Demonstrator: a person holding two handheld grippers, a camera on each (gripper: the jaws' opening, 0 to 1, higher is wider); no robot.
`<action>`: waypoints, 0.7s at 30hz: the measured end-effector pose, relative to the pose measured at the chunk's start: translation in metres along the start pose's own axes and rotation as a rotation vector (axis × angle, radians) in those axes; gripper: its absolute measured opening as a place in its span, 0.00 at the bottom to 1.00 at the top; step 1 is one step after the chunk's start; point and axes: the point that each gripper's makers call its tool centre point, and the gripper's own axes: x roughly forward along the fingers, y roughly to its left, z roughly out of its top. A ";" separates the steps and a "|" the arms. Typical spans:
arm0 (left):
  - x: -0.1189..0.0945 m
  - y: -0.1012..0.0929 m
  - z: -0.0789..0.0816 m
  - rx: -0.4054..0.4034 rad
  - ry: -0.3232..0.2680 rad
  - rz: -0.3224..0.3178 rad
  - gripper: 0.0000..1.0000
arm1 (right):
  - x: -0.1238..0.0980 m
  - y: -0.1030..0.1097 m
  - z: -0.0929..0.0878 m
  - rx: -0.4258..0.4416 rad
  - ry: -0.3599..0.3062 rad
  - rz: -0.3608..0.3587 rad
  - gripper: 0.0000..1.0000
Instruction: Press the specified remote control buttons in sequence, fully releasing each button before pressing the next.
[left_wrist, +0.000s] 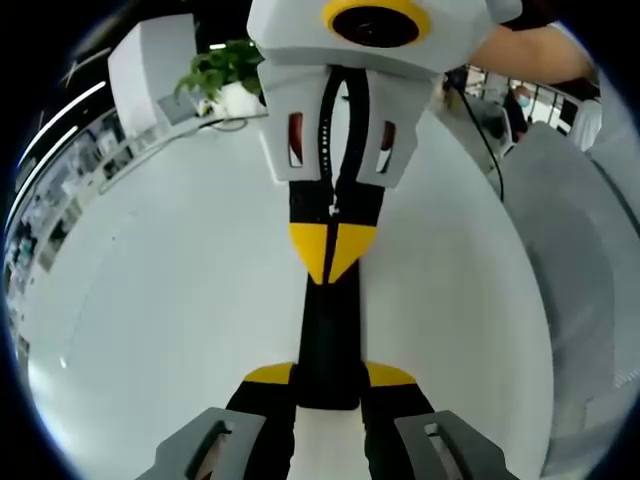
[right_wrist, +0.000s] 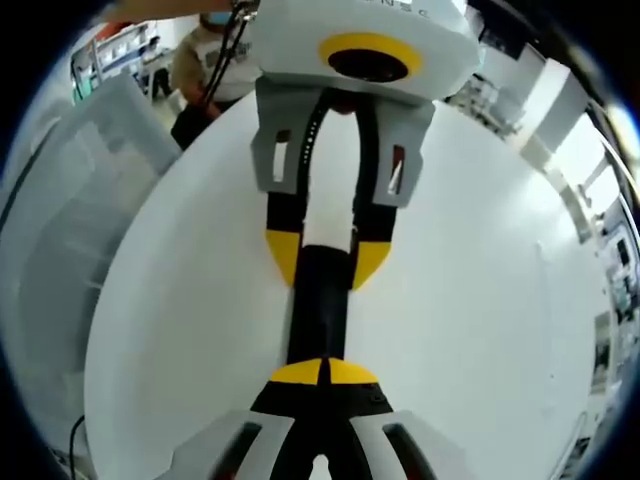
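Remote (left_wrist: 328, 335): one, black, slim bar, held over the white table (left_wrist: 150, 300) between the two tools. Judging by its shape, it is light and rigid, with a smooth plastic shell that could slide or pivot under a poke. Grip it across the narrow sides near one end, and keep the button face clear.

That's what you have now. The left gripper (left_wrist: 330, 378) has its jaws parted just to the remote's width, with the yellow tips clamping its near end. In the right gripper view, the same clamp (right_wrist: 325, 258) straddles the far end of the remote (right_wrist: 320, 310).

The right gripper (right_wrist: 322, 372) has its jaws closed together into a single point, carrying nothing. Its joined tips (left_wrist: 332, 255) sit on the remote's face, probably on a button. I can't resolve any buttons, so I can't count them.

Counts: two grippers, one potted plant (left_wrist: 225, 75) at the far table edge, one person (right_wrist: 200, 50) beyond the table.
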 end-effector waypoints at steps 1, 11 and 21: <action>0.000 0.000 0.000 0.000 0.001 0.000 0.24 | 0.000 0.000 0.000 -0.001 0.001 -0.002 0.00; 0.000 -0.001 0.000 0.001 0.008 -0.001 0.24 | 0.000 0.001 0.000 -0.014 0.009 -0.018 0.00; 0.001 -0.001 0.000 0.000 0.013 -0.001 0.24 | -0.001 0.001 0.000 -0.004 -0.010 -0.027 0.00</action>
